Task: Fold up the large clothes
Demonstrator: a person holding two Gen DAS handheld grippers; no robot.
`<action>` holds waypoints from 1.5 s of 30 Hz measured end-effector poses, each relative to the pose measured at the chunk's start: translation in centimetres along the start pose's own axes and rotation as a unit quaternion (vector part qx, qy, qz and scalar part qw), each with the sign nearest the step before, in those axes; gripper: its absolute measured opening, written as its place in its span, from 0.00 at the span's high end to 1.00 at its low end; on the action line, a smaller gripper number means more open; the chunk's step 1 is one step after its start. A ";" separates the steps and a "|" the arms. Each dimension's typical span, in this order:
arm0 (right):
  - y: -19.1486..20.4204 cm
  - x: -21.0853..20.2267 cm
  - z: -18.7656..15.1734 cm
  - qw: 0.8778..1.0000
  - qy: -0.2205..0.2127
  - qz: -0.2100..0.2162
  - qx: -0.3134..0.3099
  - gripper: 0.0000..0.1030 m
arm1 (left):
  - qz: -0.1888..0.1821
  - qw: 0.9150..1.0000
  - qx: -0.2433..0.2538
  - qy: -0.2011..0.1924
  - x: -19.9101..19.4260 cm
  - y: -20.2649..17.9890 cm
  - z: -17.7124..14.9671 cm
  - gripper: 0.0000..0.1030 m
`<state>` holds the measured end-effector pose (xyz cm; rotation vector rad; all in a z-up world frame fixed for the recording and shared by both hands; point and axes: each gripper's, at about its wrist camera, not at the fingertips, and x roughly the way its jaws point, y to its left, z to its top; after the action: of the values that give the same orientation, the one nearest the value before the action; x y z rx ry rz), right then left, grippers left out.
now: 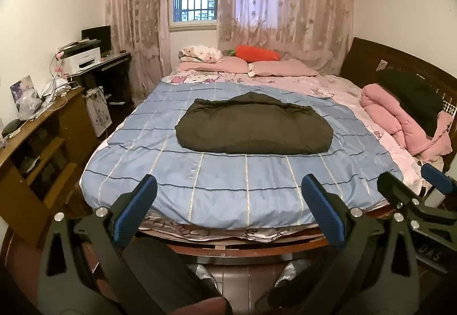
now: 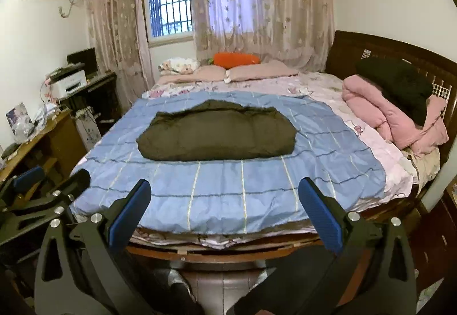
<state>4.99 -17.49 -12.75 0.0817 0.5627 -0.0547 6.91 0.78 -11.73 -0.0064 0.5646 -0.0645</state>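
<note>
The dark garment [image 1: 254,128] is seen folded into a compact bundle at the middle of the blue sheet [image 1: 228,186] on the bed. Both the left gripper [image 1: 228,210] and right gripper [image 2: 225,210] are held back with fingers spread, empty. The folding is judged essentially complete.

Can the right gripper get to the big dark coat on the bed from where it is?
Probably yes. The right gripper is open and empty at the foot of the bed, and only flat blue blanket lies between it and the dark coat. It would need a forward reach, though.

Bare blue sheet [image 1: 242,186] before garment [image 1: 254,126]
</note>
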 end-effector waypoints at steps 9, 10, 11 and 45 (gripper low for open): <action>-0.1 0.3 -0.1 1.000 0.004 -0.004 -0.001 0.01 | 0.011 1.000 0.000 0.004 0.5 0.3 -0.2 0.02; 0.0 0.3 -0.1 1.000 0.004 -0.004 -0.001 0.01 | 0.014 1.000 0.000 0.004 0.5 0.3 -0.3 0.02; -0.1 0.3 0.0 1.000 0.004 -0.005 0.000 0.01 | 0.015 1.000 0.000 0.005 0.5 0.3 -0.3 0.02; -0.2 0.5 -0.1 1.000 0.000 -0.006 -0.001 0.01 | 0.017 1.000 0.004 -0.003 0.3 0.1 0.0 0.02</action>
<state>5.34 -17.74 -13.10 0.0764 0.5636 -0.0664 7.15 0.87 -11.91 0.0112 0.5578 -0.0335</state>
